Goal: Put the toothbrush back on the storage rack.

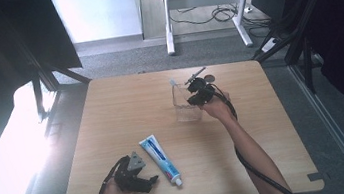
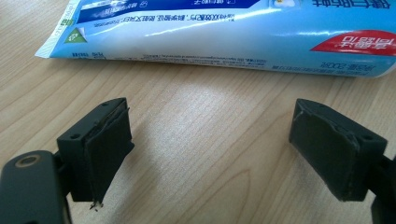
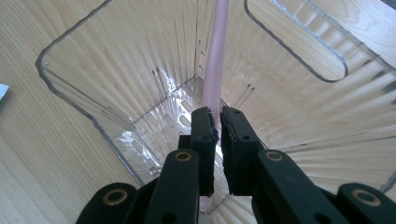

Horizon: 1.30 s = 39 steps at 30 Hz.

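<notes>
A clear ribbed plastic holder (image 1: pixel 185 110) stands right of the table's middle. A pink toothbrush (image 3: pixel 215 56) leans upright inside it, its head (image 1: pixel 173 83) poking above the rim. My right gripper (image 3: pixel 218 123) reaches down into the holder (image 3: pixel 70 88), its jaws shut on the pink handle; from above it (image 1: pixel 195 99) sits over the holder's right side. A blue-and-white toothpaste tube (image 1: pixel 160 160) lies flat near the front edge. My left gripper (image 1: pixel 150 181) rests just left of the tube, open (image 2: pixel 210 140), with the tube (image 2: pixel 224 37) lying beyond its fingertips and bare wood between them.
The wooden table (image 1: pixel 112 115) has free room on its left half and far right. Black frame posts stand at both back corners. Beyond the far edge, a white desk frame (image 1: pixel 169 31) and cables lie on the grey floor.
</notes>
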Available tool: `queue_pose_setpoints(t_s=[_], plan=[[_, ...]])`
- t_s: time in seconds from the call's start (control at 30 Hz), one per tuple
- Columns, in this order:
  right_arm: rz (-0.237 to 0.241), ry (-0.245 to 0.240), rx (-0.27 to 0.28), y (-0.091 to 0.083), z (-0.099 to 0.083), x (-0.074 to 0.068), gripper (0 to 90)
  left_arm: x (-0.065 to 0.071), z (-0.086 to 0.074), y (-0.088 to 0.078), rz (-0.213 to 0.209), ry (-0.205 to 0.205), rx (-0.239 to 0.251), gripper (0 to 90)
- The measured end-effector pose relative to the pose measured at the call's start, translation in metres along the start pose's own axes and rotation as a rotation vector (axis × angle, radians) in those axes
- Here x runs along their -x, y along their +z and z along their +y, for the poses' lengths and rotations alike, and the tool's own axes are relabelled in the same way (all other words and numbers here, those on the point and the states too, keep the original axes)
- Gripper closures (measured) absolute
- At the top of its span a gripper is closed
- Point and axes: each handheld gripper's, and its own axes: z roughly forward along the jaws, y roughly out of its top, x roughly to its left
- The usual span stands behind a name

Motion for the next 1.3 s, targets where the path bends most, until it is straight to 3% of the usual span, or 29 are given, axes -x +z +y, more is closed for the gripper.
queue_pose_setpoints(t_s=[0.4,0.83,1.3], plan=[[0.0,-0.004,0.046,-0.011,-0.002,-0.002,73.8,0.0,0.001,0.0,-0.003,-0.007,-0.001,13.1],[0.008,-0.03,0.131,-0.031,-0.007,-0.014,46.6,-0.001,0.002,-0.001,-0.001,-0.02,0.0,13.1],[0.019,-0.059,0.171,-0.049,-0.018,-0.02,23.2,-0.001,0.002,-0.001,-0.005,-0.047,0.017,13.1]])
